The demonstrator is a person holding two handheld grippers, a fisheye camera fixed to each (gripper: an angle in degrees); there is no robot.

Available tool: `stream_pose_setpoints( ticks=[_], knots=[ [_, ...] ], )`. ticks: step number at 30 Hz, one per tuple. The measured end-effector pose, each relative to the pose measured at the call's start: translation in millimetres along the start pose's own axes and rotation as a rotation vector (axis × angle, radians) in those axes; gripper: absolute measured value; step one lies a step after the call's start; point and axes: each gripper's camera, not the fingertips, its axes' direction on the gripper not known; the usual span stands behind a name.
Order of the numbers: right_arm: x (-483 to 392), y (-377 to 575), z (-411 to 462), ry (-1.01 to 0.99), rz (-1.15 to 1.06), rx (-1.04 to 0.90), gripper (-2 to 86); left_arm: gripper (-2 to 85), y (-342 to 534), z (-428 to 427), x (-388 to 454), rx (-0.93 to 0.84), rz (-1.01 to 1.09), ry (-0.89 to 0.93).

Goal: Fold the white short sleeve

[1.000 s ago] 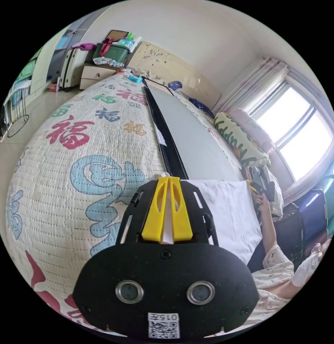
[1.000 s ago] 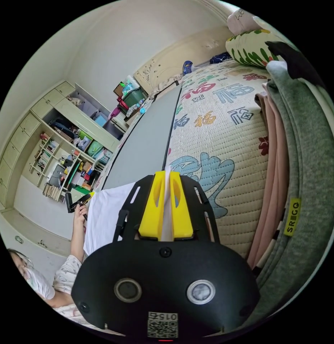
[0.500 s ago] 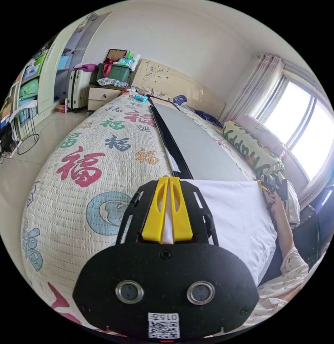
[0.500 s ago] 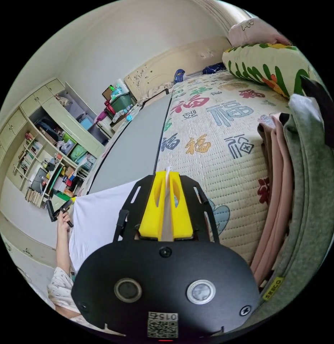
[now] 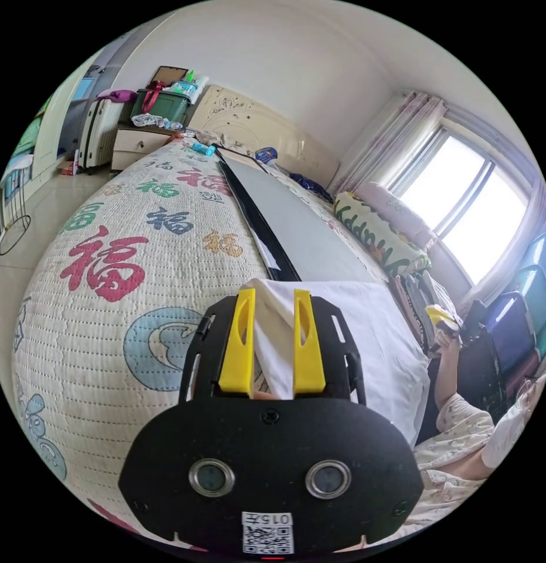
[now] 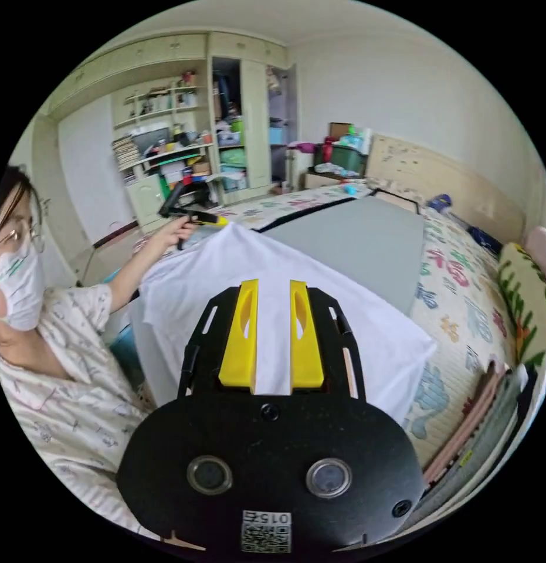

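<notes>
The white short sleeve shirt lies spread over a grey board on the bed. My left gripper stands open at the shirt's corner, and a bunch of white cloth still sits loosely between its yellow jaws. My right gripper is open above the shirt, with nothing between its jaws. In the right gripper view a hand holds the left gripper at the far corner, where the cloth peaks up. In the left gripper view the right gripper is held beyond the shirt's far side.
A patterned quilt covers the bed around the board. A stack of folded clothes and a pillow lie by the shirt's right side. The person stands at the bed's edge. Shelves fill the far wall.
Both grippers were shut on the shirt's edge and now have their jaws apart. The right gripper let the cloth go and drew back, and its view swung round across the shirt.
</notes>
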Motion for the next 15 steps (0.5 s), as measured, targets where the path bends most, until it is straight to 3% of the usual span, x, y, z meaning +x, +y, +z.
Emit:
stream_pose_setpoints(
  ticks=[7, 10, 15],
  knots=[
    [-142, -28, 112, -0.271, -0.404, -0.177, 10.5, 8.0, -49, 11, 22, -0.114, 0.039, 0.029],
    [-162, -23, 154, -0.284, -0.452, -0.272, 10.1, 2.0, -68, -6, 32, -0.088, 0.06, 0.064],
    [-162, -11, 198, -0.239, -0.453, -0.374, 3.0, 0.4, -97, -55, 52, 0.057, 0.088, 0.104]
  ],
)
